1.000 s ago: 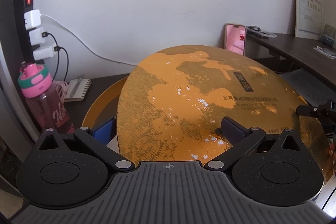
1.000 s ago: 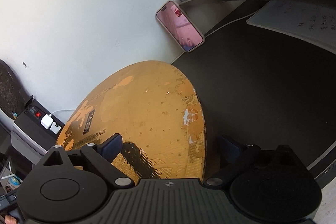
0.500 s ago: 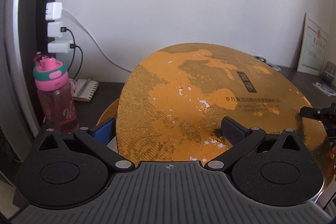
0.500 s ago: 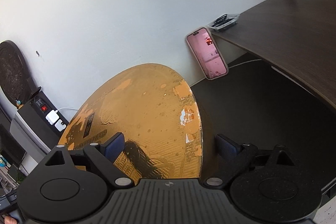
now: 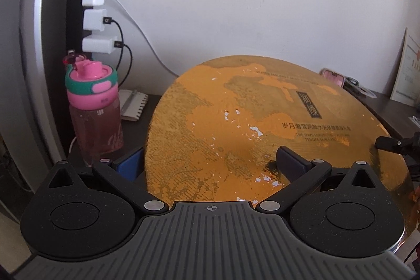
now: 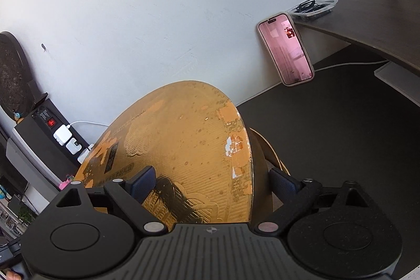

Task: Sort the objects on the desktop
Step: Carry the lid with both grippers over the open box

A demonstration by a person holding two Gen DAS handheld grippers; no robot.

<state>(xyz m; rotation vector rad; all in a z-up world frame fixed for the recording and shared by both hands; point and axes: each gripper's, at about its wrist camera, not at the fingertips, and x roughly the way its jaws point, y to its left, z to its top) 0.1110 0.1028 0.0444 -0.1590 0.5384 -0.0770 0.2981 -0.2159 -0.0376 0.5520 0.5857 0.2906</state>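
Note:
A large round orange-gold box lid (image 5: 249, 122) with worn print fills the middle of the left wrist view. My left gripper (image 5: 210, 162) is shut on its near edge, one finger above and one below. The same lid (image 6: 178, 148) shows tilted in the right wrist view, where my right gripper (image 6: 210, 183) is shut on its rim, one finger on the top face and one behind the edge. The tip of the right gripper (image 5: 393, 144) shows at the lid's right side. The box base (image 6: 273, 156) shows just under the lid.
A pink water bottle (image 5: 93, 109) stands at left by a power strip with white chargers (image 5: 93, 17) and a spiral notebook (image 5: 132, 105). A pink phone (image 6: 286, 49) leans on the wall. A dark desk (image 6: 367, 4) holds a clear tray. A dark mat (image 6: 341, 122) lies below.
Both grippers have carried the lid leftward, nearer the bottle and power strip. The right wrist view has levelled out, and the phone now sits farther right.

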